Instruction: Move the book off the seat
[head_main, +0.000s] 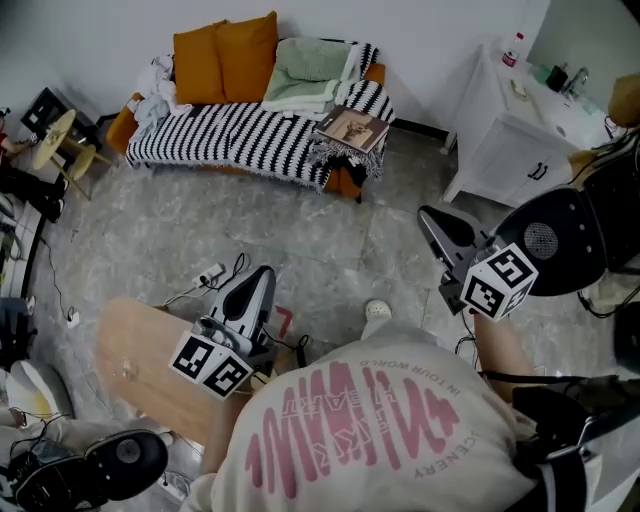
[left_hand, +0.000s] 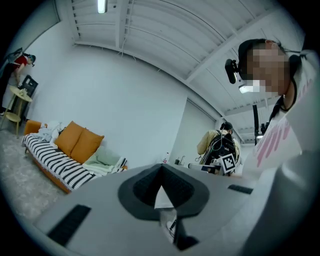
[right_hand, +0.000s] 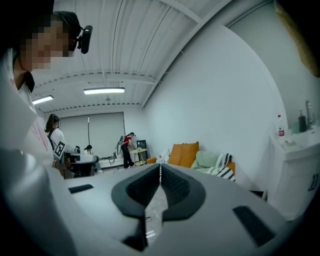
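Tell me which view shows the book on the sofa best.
The head view: the book lies in full sight, cover up, on the right end of the striped sofa. The two gripper views show the sofa only far off, and I cannot make out the book in either.

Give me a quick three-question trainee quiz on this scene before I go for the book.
1. True or false: the book lies on the striped blanket, near its right end in the head view.
2. The right gripper is: A) shut on the book, B) shut and empty, C) wide open.
3. Fill in: the two cushions behind the blanket are ___ in colour.

Key: 1 true; 2 B; 3 orange.
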